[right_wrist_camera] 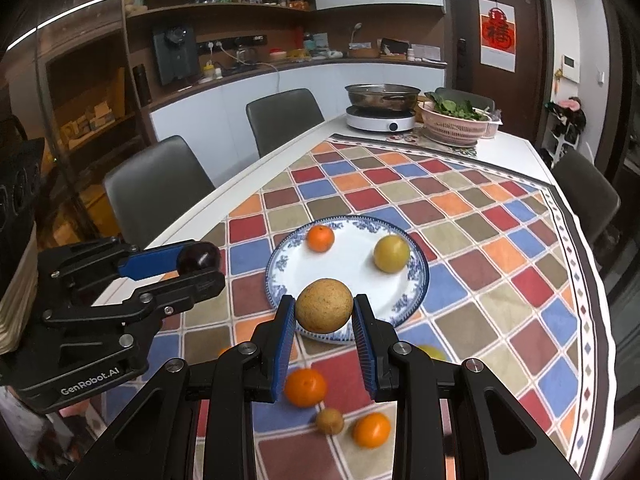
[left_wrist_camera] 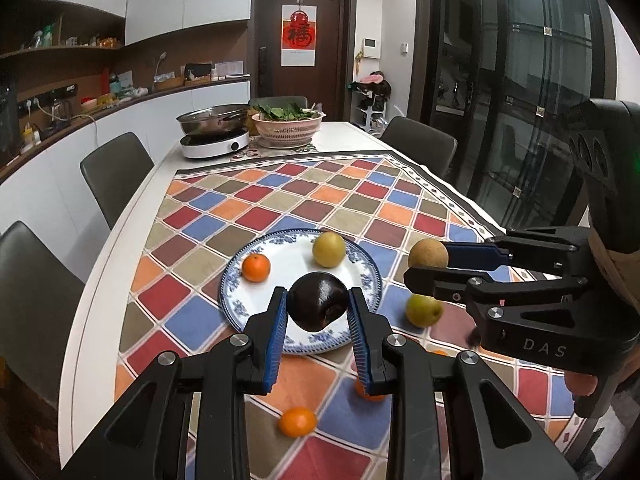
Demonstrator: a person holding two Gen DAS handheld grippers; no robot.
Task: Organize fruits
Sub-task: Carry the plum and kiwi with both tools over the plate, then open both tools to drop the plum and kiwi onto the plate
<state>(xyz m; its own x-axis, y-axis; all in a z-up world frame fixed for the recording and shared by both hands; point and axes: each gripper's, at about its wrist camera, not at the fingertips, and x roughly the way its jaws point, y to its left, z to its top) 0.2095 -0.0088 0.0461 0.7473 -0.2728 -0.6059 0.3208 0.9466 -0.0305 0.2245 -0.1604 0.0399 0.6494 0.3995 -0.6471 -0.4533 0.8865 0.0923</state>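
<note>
Kitchen-dining room, long white table (left_wrist_camera: pixel 132 224) w/ a checkered cloth (left_wrist_camera: pixel 320 200) over most of it, dark chairs down the side.

Left wrist view: my left gripper (left_wrist_camera: pixel 318 308) is pinching a dark purple fruit (left_wrist_camera: pixel 318 307) btwn both blue pads, held over the near rim of the blue-and-white plate (left_wrist_camera: pixel 288 256). On the plate already: a small orange (left_wrist_camera: pixel 256 267) near the left rim and a yellow-green fruit (left_wrist_camera: pixel 329 249) toward the back, well apart, so the white middle is bare. My right gripper (left_wrist_camera: pixel 428 268) comes in from the right, clamped on a tan round fruit (left_wrist_camera: pixel 428 255) just off the plate's right edge. On the cloth: a green-yellow fruit (left_wrist_camera: pixel 424 310) right of the plate, and an orange (left_wrist_camera: pixel 297 421) near me. Far end has an induction cooker w/ pan (left_wrist_camera: pixel 214 136) and a pink basket of greens (left_wrist_camera: pixel 289 127), well clear of the plate.

Right wrist view: right gripper (right_wrist_camera: pixel 324 312) squeezes the tan fruit (right_wrist_camera: pixel 324 306) over the plate's near rim (right_wrist_camera: pixel 280 268). Left gripper (right_wrist_camera: pixel 200 266) sits off the plate's left edge w/ the dark fruit (right_wrist_camera: pixel 199 259). Loose on the cloth by me: two oranges (right_wrist_camera: pixel 305 387) (right_wrist_camera: pixel 372 429), a small brown fruit (right_wrist_camera: pixel 329 421) btwn them. Lots of open cloth to the right, up to its bordered edge (right_wrist_camera: pixel 576 240).
</note>
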